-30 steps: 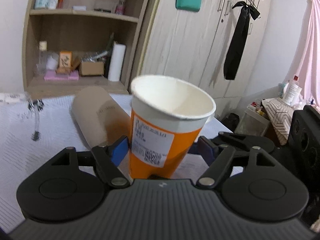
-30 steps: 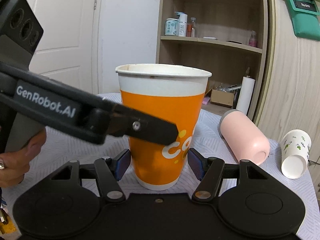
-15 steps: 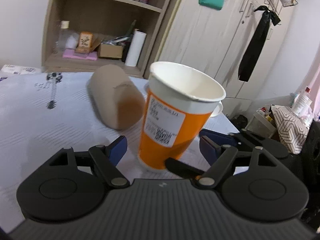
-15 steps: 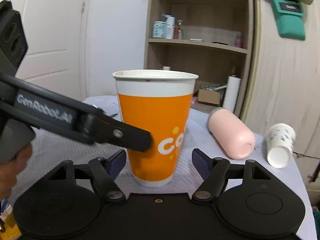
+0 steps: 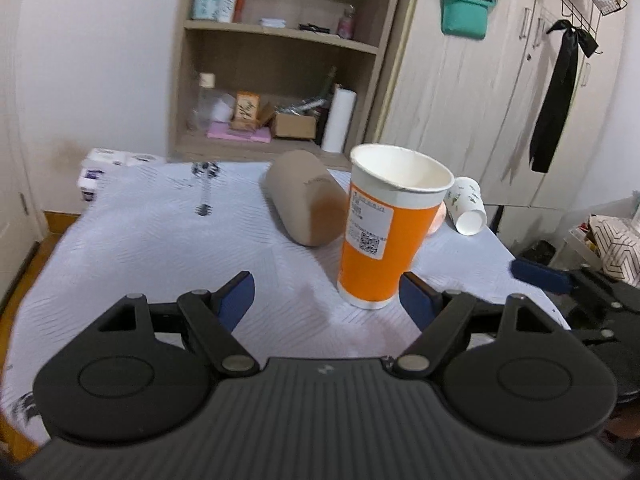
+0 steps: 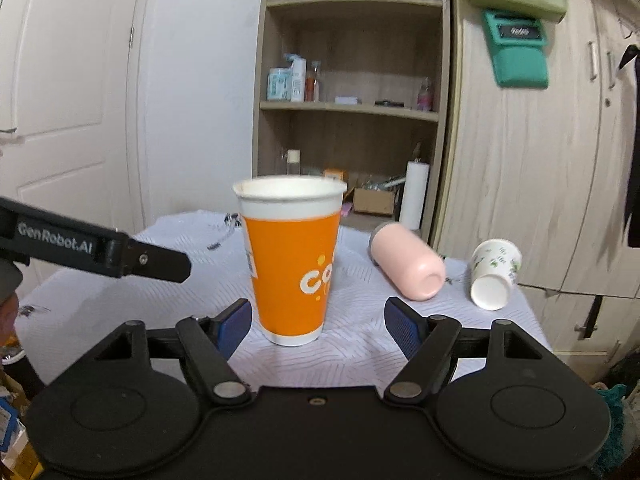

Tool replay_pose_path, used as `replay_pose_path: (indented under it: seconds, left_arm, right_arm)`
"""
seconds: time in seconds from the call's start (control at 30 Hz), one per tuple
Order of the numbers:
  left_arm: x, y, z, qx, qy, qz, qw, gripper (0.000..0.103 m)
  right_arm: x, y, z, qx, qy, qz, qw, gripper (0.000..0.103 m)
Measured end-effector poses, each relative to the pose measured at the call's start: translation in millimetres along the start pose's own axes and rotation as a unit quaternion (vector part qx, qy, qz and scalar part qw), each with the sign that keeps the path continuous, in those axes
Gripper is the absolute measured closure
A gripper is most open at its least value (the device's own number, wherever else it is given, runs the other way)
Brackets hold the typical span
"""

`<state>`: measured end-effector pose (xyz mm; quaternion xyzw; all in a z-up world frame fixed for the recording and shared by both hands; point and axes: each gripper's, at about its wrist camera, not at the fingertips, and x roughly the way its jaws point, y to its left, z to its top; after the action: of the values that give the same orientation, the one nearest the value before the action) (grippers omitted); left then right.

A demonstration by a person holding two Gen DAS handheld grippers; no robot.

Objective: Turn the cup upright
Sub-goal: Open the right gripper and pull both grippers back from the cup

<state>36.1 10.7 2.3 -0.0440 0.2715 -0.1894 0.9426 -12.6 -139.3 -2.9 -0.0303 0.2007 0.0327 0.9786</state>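
Orange cup [image 6: 291,264]: we see it upright on the white tablecloth [image 5: 160,248], mouth up, touched by nothing.
Left gripper [image 5: 328,300]: our fingers are spread wide, the cup just beside the right pad.
Right gripper [image 6: 318,322]: also wide, the cup standing free between the pads.
Risk: we judge a careless retreat could clip the light cup and topple it.
Neighbours: pink tumbler [image 6: 408,264] and small printed cup [image 6: 494,274] lie on their sides nearby.
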Motion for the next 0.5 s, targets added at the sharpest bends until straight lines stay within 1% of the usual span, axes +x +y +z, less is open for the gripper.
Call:
replay_pose_path:
  seconds: [0.1, 0.17, 0.23, 0.33, 0.4, 0.43, 0.5]
  left_arm:
    - [-20, -3, -5, 0.003, -0.009, 0.016, 0.9998, 0.022]
    - [-30, -5, -9, 0.012, -0.012, 0.021, 0.9996, 0.022]
    - [-38, -9, -14, 0.024, -0.018, 0.035, 0.9989, 0.022]
    - [-45, -12, -20, 0.029, -0.014, 0.047, 0.9984, 0.022]
    - [-47, -11, -23, 0.024, -0.010, 0.050, 0.9984, 0.022]
    - [-48, -10, -25, 0.021, -0.010, 0.053, 0.9983, 0.022]
    - [-50, -10, -26, 0.021, -0.011, 0.055, 0.9982, 0.022]
  right_arm:
    - [-19, 2, 4, 0.002, -0.003, -0.014, 1.000, 0.025]
    - [-28, 2, 6, 0.013, 0.007, -0.031, 0.999, 0.025]
    - [-32, -2, 5, 0.035, 0.020, -0.045, 0.998, 0.025]
    - [-37, -6, 0, 0.065, 0.029, -0.056, 0.996, 0.025]
    - [-41, -5, -3, 0.064, 0.028, -0.062, 0.996, 0.025]
    - [-43, -3, -3, 0.059, 0.025, -0.067, 0.996, 0.024]
    - [-48, 1, -4, 0.047, 0.017, -0.083, 0.995, 0.014]
